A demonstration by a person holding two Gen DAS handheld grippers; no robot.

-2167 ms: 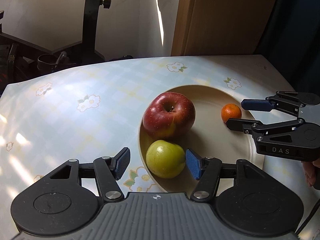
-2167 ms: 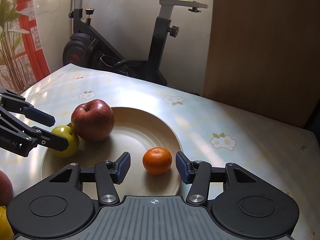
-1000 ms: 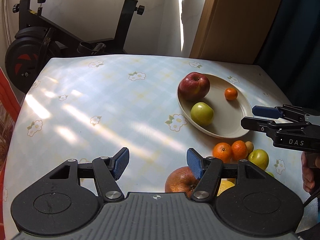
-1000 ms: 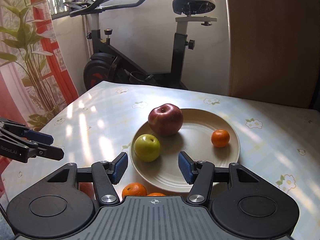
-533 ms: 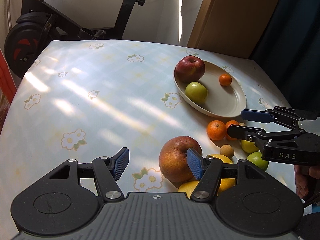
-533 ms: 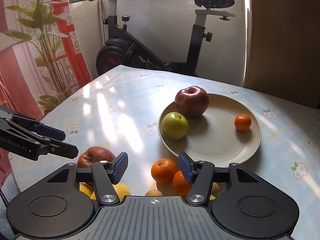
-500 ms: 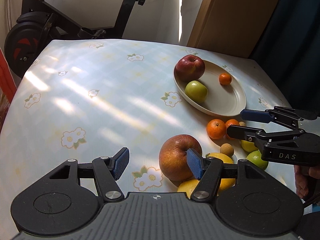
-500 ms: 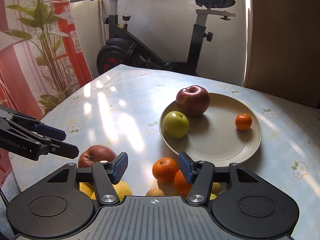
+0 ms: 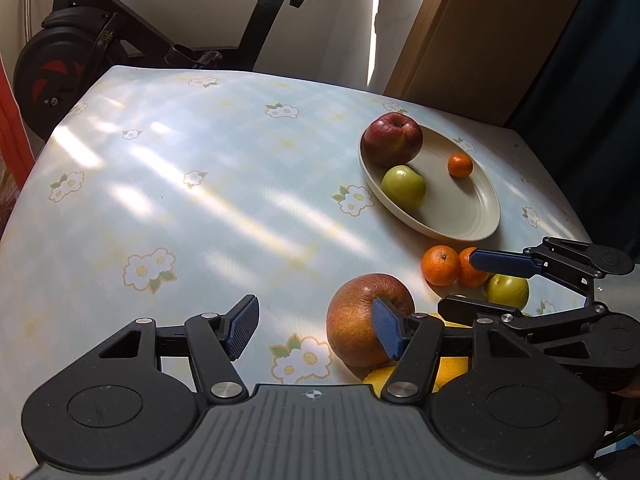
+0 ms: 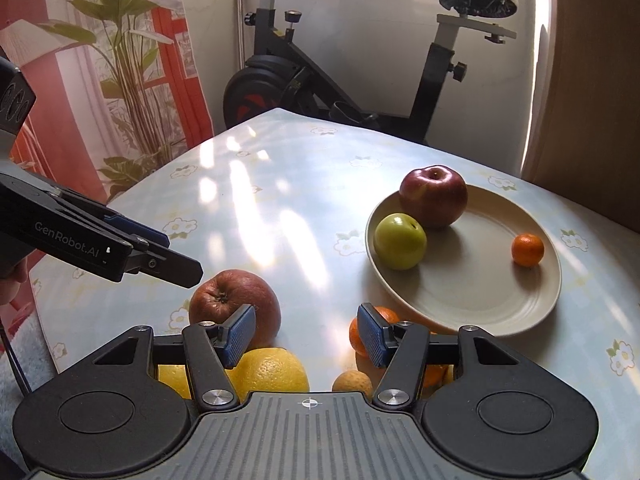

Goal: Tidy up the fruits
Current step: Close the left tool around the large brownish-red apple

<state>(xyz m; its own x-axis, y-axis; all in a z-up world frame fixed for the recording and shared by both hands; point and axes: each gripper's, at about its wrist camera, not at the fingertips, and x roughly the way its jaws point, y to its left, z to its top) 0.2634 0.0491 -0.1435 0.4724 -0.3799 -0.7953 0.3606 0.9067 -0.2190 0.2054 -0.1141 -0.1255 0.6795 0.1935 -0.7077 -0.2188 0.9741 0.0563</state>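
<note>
A beige plate (image 9: 472,216) (image 10: 480,304) holds a dark red apple (image 9: 392,138) (image 10: 434,196), a green apple (image 9: 403,188) (image 10: 400,242) and a small mandarin (image 9: 460,165) (image 10: 528,249). Loose fruit lies near the table's front: a reddish-brown apple (image 9: 356,332) (image 10: 228,300), two mandarins (image 9: 440,265), a green fruit (image 9: 508,292) and yellow citrus (image 10: 272,372). My left gripper (image 9: 316,330) is open and empty, its right pad in front of the brown apple. My right gripper (image 10: 306,334) (image 9: 472,284) is open and empty above the loose pile.
The table wears a pale blue flowered cloth (image 9: 180,200). An exercise bike (image 10: 360,92) stands behind the far edge, a wooden panel (image 9: 480,32) at the back right. A plant and red curtain (image 10: 132,60) stand to the left. The cloth's left half carries only sunlight patches.
Both grippers pulled back from the plate toward the table's front, leaving the green apple and mandarin on it. They now hover by the loose fruit pile, slightly lower than half a second ago.
</note>
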